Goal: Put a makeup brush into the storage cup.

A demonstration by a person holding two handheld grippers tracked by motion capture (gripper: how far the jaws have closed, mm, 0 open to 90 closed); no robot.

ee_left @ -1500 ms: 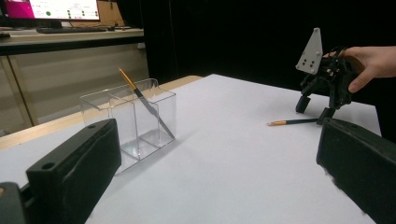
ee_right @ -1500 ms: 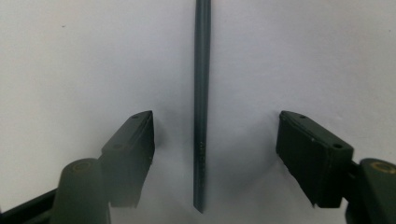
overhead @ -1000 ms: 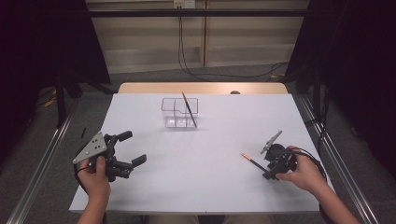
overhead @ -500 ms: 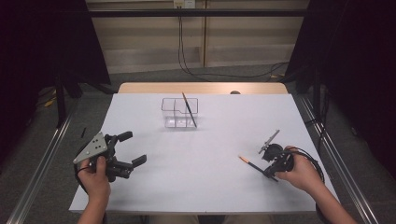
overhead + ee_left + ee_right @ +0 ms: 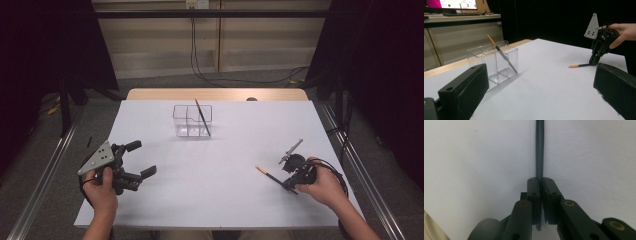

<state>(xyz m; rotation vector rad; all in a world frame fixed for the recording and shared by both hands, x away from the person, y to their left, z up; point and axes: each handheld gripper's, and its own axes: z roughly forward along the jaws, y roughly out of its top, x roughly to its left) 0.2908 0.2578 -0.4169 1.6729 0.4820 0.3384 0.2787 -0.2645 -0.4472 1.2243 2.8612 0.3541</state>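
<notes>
The right gripper (image 5: 291, 179) has its jaws pinched tight on a dark pencil (image 5: 269, 175) near the surface's right edge, toward the near side; the pencil lies low, its orange end (image 5: 573, 66) pointing inward across the white surface (image 5: 225, 165). In the right gripper view the shaft (image 5: 539, 150) runs straight out from between the jaws. The left gripper (image 5: 137, 160) hovers near the left edge with its jaws spread wide, holding nothing. A clear divided holder (image 5: 192, 121) stands toward the far edge — one pencil (image 5: 202, 117) already leans in it.

The grip sits close to one end, so the long free length could swing or slip in a lift — and a tilted tip might catch the holder's rim and tip that light box over.
</notes>
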